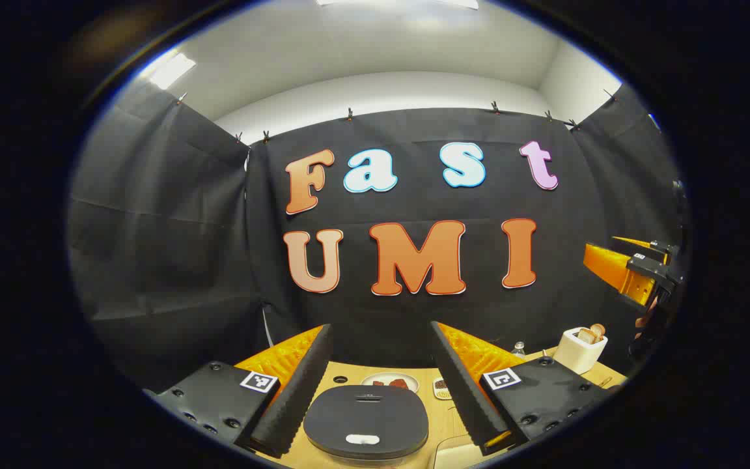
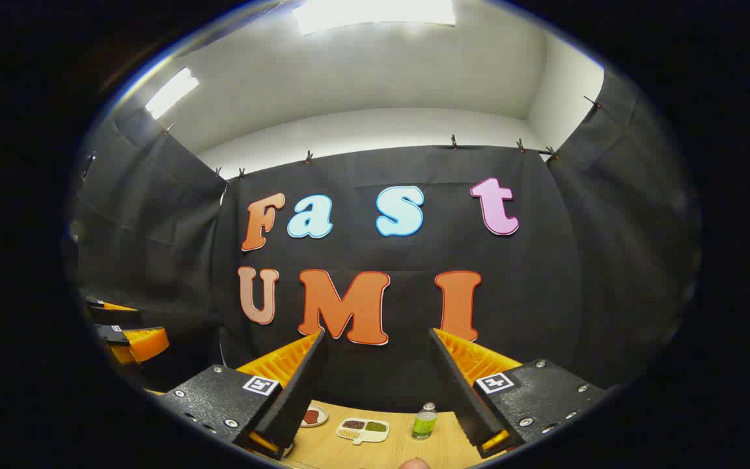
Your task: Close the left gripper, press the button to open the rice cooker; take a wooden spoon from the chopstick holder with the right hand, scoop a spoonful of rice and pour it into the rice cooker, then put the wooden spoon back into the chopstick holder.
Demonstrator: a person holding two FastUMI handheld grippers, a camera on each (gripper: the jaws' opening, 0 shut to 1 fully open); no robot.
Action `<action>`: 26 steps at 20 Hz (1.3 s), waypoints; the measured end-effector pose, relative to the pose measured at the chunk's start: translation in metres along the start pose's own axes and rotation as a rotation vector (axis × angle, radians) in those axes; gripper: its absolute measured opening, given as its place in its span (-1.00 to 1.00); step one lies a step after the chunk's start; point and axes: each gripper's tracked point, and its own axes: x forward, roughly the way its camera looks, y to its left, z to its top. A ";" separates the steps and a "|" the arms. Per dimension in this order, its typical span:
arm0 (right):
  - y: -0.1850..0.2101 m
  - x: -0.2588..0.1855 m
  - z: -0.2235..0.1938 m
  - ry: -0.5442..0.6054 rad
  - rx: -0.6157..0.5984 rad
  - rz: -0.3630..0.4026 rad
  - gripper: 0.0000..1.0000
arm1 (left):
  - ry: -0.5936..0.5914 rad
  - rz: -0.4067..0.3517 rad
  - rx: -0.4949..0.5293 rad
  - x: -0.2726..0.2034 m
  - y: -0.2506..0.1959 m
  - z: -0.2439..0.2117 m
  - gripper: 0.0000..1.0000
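Left gripper [image 1: 381, 365] spread wide, empty, above rice cooker [image 1: 366, 422] | right gripper [image 2: 375, 378] spread wide, empty

- The left gripper view sits just above and close behind the rice cooker [image 1: 366, 422], facing the booth's back wall.
- The right gripper view sits farther right of the cooker, facing the same wall; both show the divided dish [image 2: 362, 429].

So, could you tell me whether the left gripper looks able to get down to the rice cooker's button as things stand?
Probably yes. The left gripper hangs open above the rice cooker, and nothing lies between its fingers and the pale button on the closed lid. It should shut first.
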 end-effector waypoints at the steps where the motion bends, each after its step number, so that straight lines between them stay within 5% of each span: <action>1: -0.001 -0.001 -0.001 0.000 -0.001 0.002 0.89 | 0.001 0.004 0.003 0.001 0.000 0.000 1.00; 12: -0.004 -0.006 -0.007 0.017 -0.009 0.000 0.89 | -0.010 -0.012 0.057 0.014 -0.013 0.008 0.96; 22: -0.031 -0.015 -0.016 0.057 -0.038 -0.084 0.94 | -0.001 -0.013 0.049 0.022 0.000 0.008 0.86; 26: -0.044 -0.023 -0.021 0.074 -0.034 -0.122 0.89 | 0.017 -0.014 0.037 0.028 0.003 0.004 0.97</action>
